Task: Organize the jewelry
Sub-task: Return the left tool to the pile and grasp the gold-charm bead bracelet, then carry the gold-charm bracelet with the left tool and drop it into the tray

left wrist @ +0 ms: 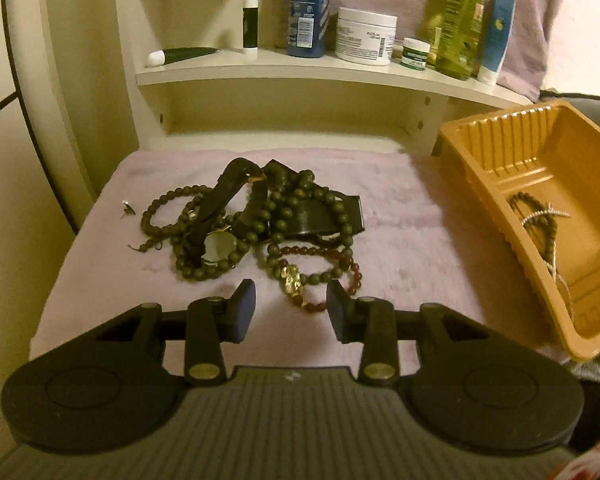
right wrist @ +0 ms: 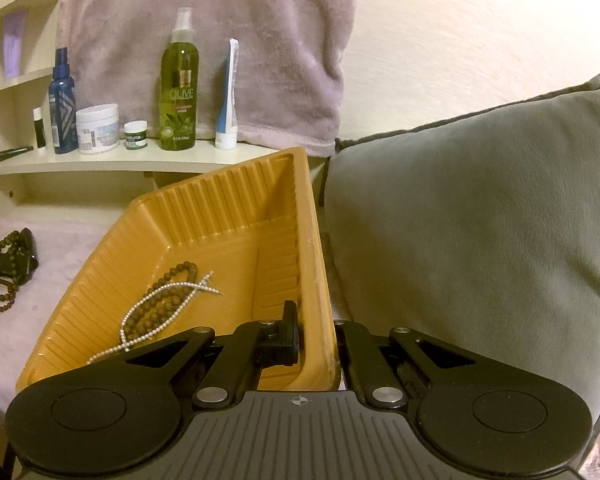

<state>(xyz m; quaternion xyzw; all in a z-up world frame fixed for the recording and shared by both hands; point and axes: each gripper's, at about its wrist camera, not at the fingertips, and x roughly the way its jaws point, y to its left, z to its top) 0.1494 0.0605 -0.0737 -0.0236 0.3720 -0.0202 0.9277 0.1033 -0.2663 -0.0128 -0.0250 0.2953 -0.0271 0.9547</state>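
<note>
Left tool [left wrist: 291,312] is held part-open, empty, over red bracelet [left wrist: 324,276] in tangled pile [left wrist: 252,220]; neighbouring strands could be dragged. Right tool [right wrist: 316,344] is clamped on tilted tray [right wrist: 236,216]; contents could spill.

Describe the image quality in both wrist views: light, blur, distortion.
Left wrist view: dim, warm yellowish light; fisheye bends the shelf into a curve; the green bottle at the top is smeared, while the jewelry pile is fairly sharp. Right wrist view: the same warm cast, corners darkened by the lens, the orange tray sharp, the grey cushion soft and bowed.
</note>
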